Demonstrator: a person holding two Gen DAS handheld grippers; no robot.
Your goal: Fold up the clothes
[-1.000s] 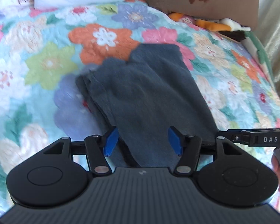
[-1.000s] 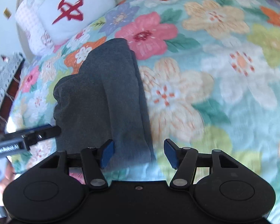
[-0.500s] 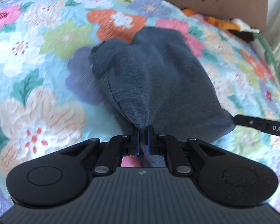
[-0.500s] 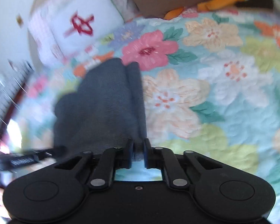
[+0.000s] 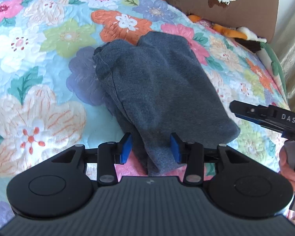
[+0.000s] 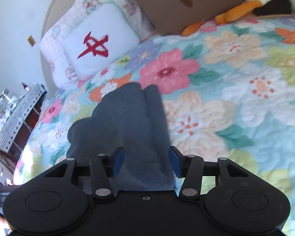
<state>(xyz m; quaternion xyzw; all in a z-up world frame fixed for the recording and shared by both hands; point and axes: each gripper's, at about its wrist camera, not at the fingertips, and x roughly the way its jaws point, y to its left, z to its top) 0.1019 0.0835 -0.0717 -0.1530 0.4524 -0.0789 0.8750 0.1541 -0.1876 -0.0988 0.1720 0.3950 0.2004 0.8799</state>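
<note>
A dark grey garment (image 5: 159, 90) lies folded in a long strip on the floral bedspread (image 5: 39, 102). My left gripper (image 5: 150, 150) is open, its blue pads either side of the garment's near end. My right gripper (image 6: 146, 162) is open too, with the garment (image 6: 125, 123) between its pads at the near right corner. The right gripper's fingers (image 5: 265, 116) show at the right edge of the left wrist view, beside the garment's near right corner.
A white pillow with a red mark (image 6: 100, 41) and a brown cushion (image 5: 226, 2) lie at the head of the bed. Orange and dark soft toys (image 6: 255, 5) lie by the cushion. A dark bedside unit (image 6: 15, 114) stands to the left.
Half a second ago both grippers were shut on the garment's near edge. Both have now opened and the cloth lies loose between their pads.
</note>
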